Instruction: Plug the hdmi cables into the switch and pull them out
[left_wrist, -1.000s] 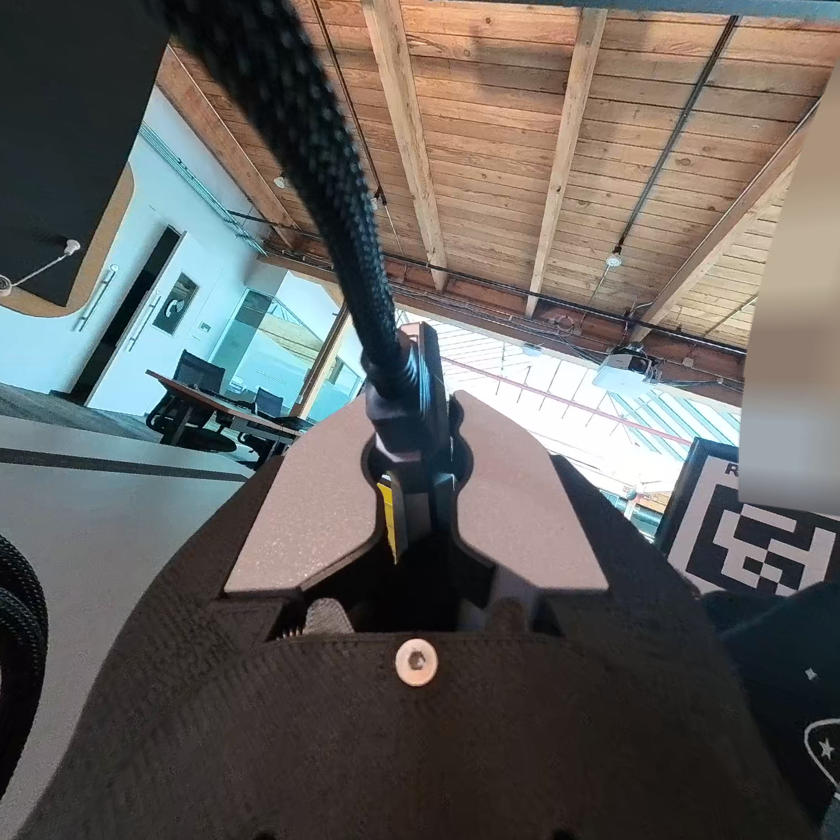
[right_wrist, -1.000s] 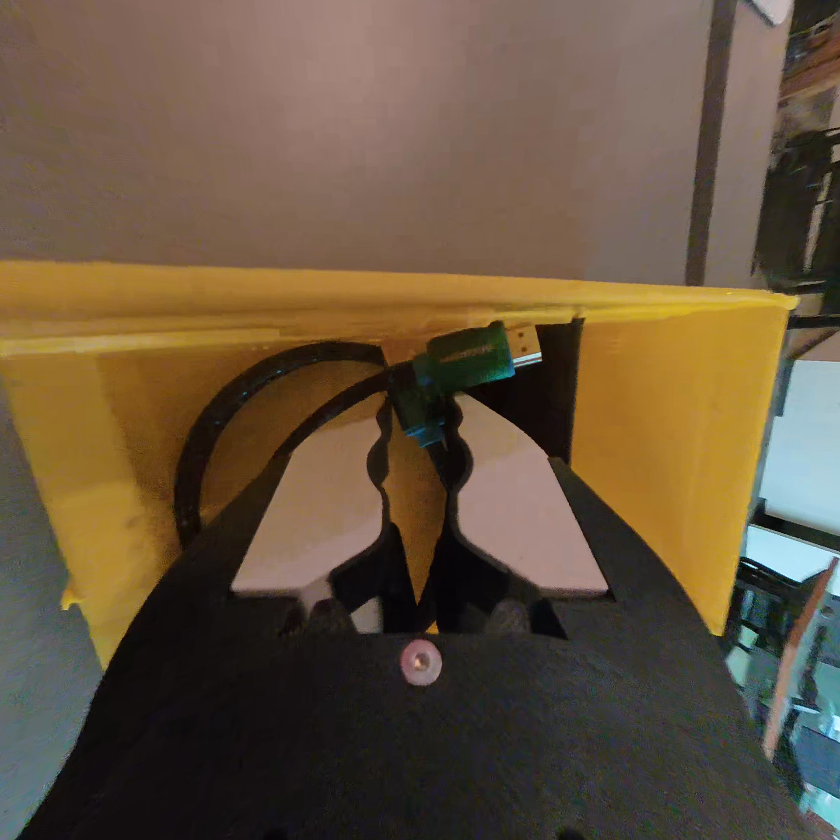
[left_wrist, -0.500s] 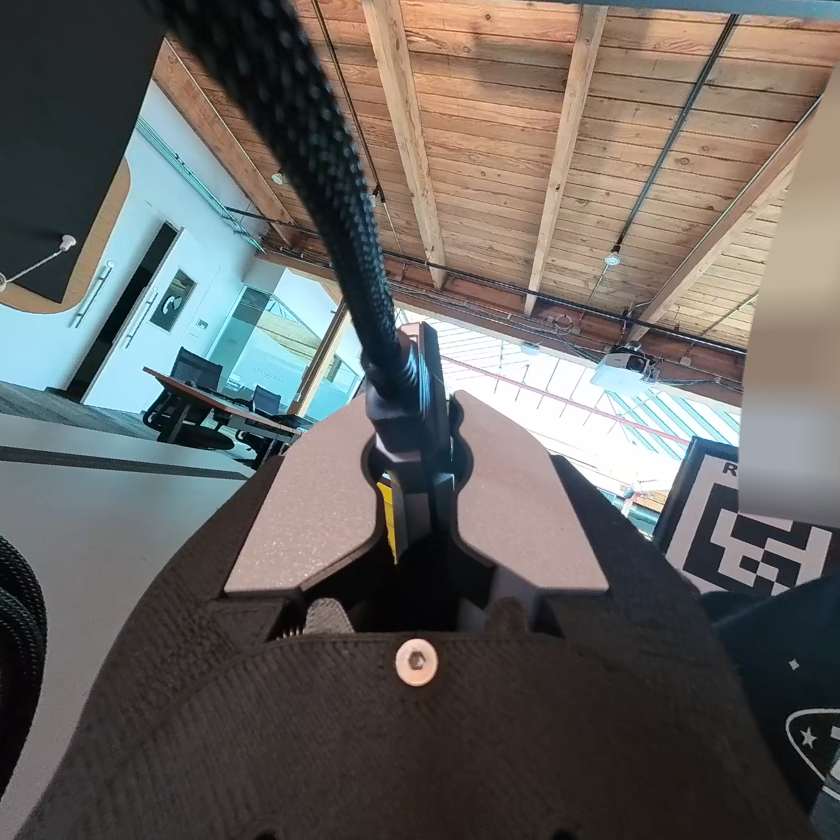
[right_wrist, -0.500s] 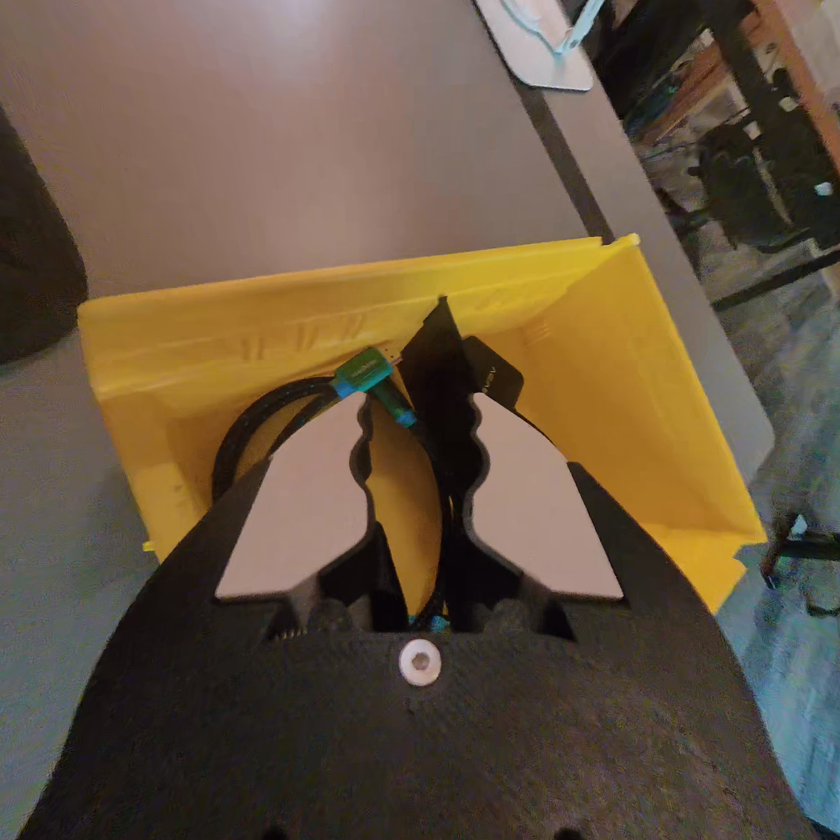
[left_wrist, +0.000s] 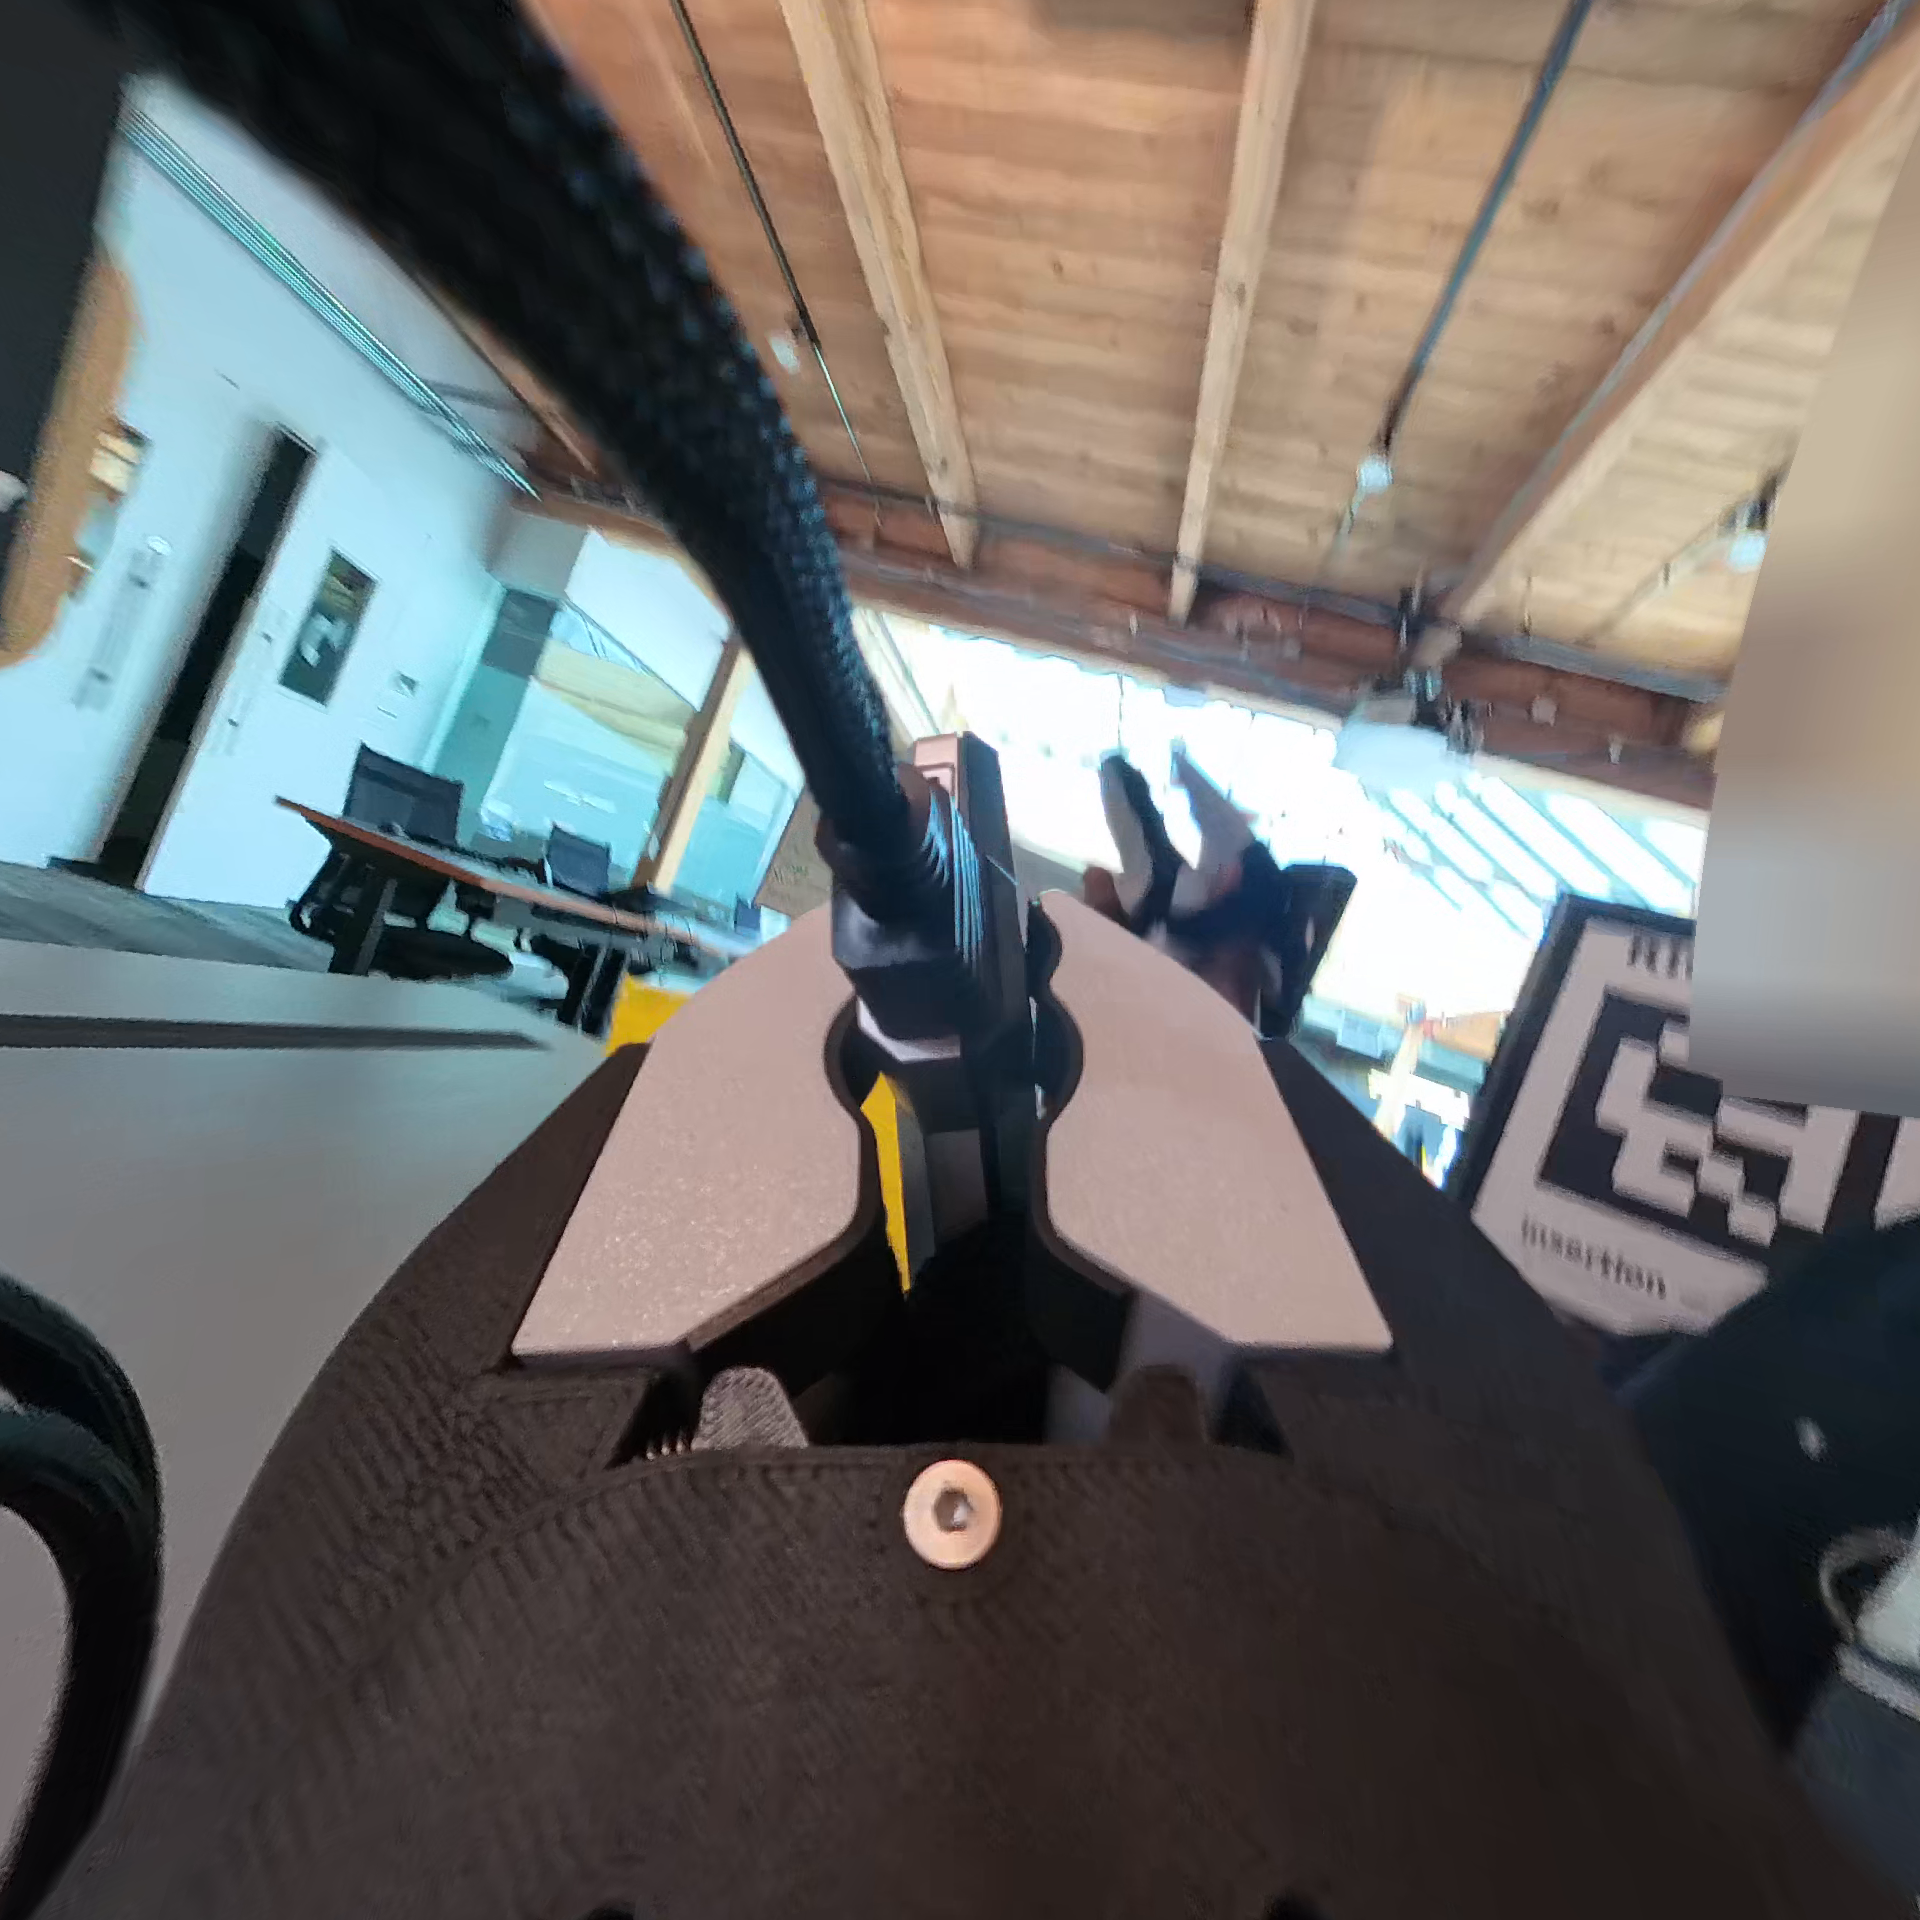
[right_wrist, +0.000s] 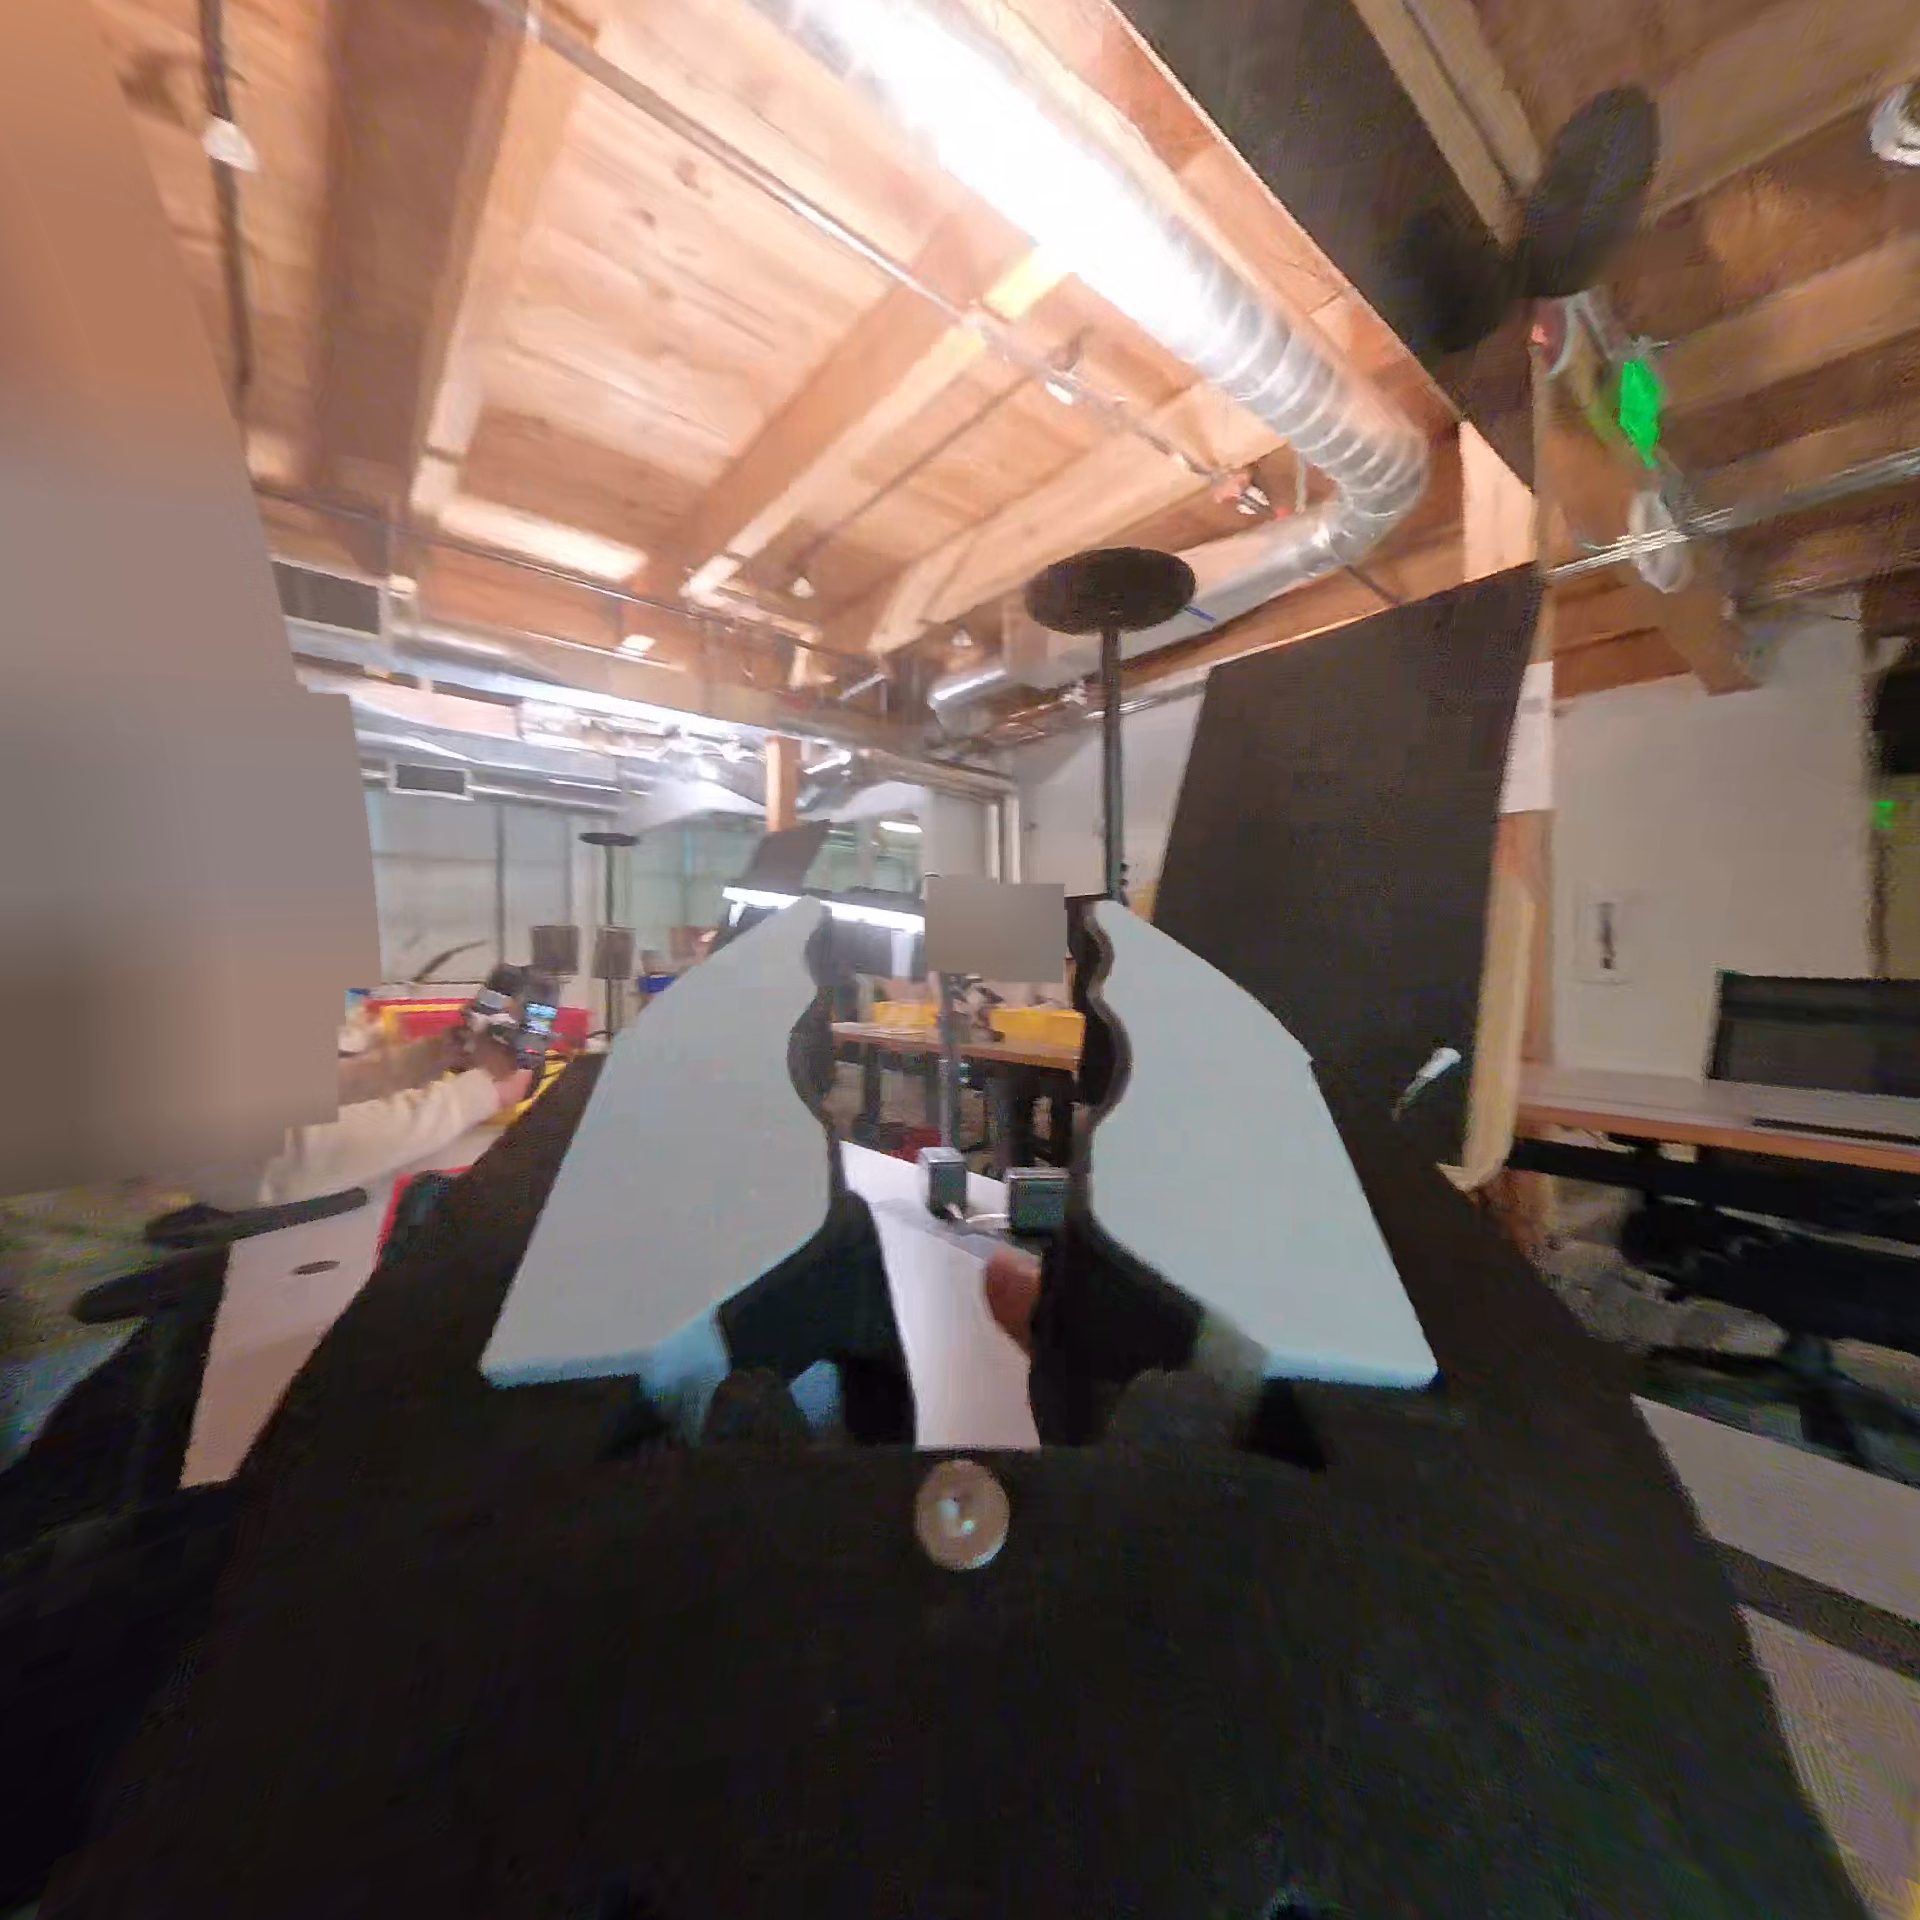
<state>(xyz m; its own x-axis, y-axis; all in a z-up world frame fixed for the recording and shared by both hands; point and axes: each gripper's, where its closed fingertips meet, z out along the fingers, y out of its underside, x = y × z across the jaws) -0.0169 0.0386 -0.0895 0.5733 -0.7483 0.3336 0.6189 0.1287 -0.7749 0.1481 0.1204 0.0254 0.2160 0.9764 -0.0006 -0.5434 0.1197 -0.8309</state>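
Note:
In the left wrist view my left gripper (left_wrist: 945, 935) is shut on the black plug (left_wrist: 899, 935) of a thick black braided HDMI cable (left_wrist: 665, 343), which arcs up and to the left. A thin flat black part (left_wrist: 977, 831) stands edge-on against the plug; I cannot tell if it is the switch. My right gripper (right_wrist: 951, 920) is open and empty, pointing up into the room. It also shows in the left wrist view (left_wrist: 1174, 831), blurred, beyond my left fingers. A bit of the yellow bin (left_wrist: 644, 1013) shows behind the left finger.
A grey table (left_wrist: 208, 1143) lies at left, with a loop of black cable (left_wrist: 62, 1507) at the lower left. A black-and-white marker board (left_wrist: 1662, 1122) stands at right. In the right wrist view there are a person's sleeve (right_wrist: 395, 1122), a black panel (right_wrist: 1340, 883) and a white table (right_wrist: 956, 1320).
My right gripper let go of the green-plug cable in the yellow bin, opened, and swung up away from the bin. My left gripper kept its hold and shifted slightly.

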